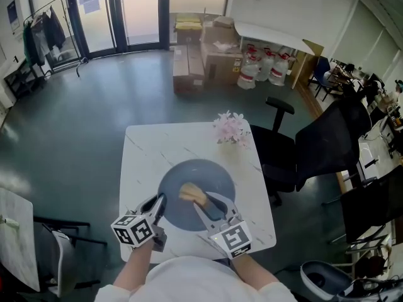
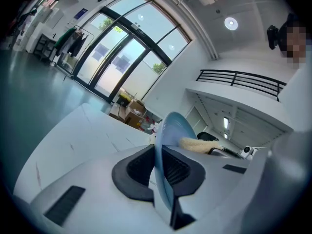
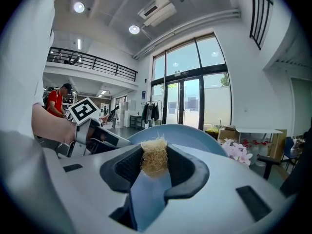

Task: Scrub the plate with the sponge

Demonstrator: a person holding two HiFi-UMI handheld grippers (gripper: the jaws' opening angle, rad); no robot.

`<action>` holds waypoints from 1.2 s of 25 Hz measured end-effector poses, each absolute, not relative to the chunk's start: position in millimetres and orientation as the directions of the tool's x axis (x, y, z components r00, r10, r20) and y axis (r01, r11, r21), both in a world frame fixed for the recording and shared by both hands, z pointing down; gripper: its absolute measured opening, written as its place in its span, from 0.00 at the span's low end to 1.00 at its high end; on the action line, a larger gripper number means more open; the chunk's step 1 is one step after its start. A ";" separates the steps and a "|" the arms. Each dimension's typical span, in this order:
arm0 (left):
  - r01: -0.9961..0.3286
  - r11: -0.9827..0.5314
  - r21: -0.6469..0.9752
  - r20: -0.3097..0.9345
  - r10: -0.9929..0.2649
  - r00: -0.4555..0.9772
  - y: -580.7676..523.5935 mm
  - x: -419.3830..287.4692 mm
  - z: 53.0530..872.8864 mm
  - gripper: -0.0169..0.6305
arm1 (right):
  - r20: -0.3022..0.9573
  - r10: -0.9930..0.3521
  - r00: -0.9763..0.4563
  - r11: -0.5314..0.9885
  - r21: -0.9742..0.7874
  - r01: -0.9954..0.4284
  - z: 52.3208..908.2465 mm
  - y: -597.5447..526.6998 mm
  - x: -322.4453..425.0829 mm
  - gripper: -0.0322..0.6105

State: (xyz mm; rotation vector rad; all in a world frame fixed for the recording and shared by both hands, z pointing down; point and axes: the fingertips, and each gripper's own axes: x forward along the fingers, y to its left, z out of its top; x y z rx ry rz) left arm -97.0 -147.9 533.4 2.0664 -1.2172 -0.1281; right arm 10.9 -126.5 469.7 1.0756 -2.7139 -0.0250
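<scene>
A round blue plate (image 1: 192, 184) is held above the white marble table (image 1: 145, 150). My left gripper (image 1: 160, 201) is shut on the plate's left rim; in the left gripper view the plate (image 2: 170, 130) stands edge-on between the pads. My right gripper (image 1: 208, 203) is shut on a tan fibrous sponge (image 1: 192, 194), which rests on the plate's face. In the right gripper view the sponge (image 3: 154, 160) sits pinched between the pads with the plate (image 3: 180, 135) behind it.
A bunch of pink flowers (image 1: 230, 128) stands at the table's far right edge. Black office chairs (image 1: 315, 146) crowd the right side. Cardboard boxes (image 1: 201, 58) and water jugs (image 1: 264, 67) lie further back. A dark chair frame (image 1: 56, 231) stands on the left.
</scene>
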 end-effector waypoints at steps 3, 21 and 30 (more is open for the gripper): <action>-0.724 -0.292 0.625 0.259 -0.797 0.546 -149.7 -101.0 531.4 0.09 | 0.187 -0.717 -0.672 0.695 0.115 -0.710 462.2 -139.0 24.3 0.27; -0.740 -0.276 0.614 0.209 -0.847 0.489 -179.5 -120.5 509.8 0.09 | 0.240 -0.694 -0.679 0.706 0.038 -0.707 491.1 -117.0 24.9 0.27; -0.763 -0.319 0.563 0.252 -0.812 0.526 -171.9 -96.2 516.8 0.09 | 0.208 -0.650 -0.731 0.754 0.058 -0.655 479.6 -131.0 2.5 0.27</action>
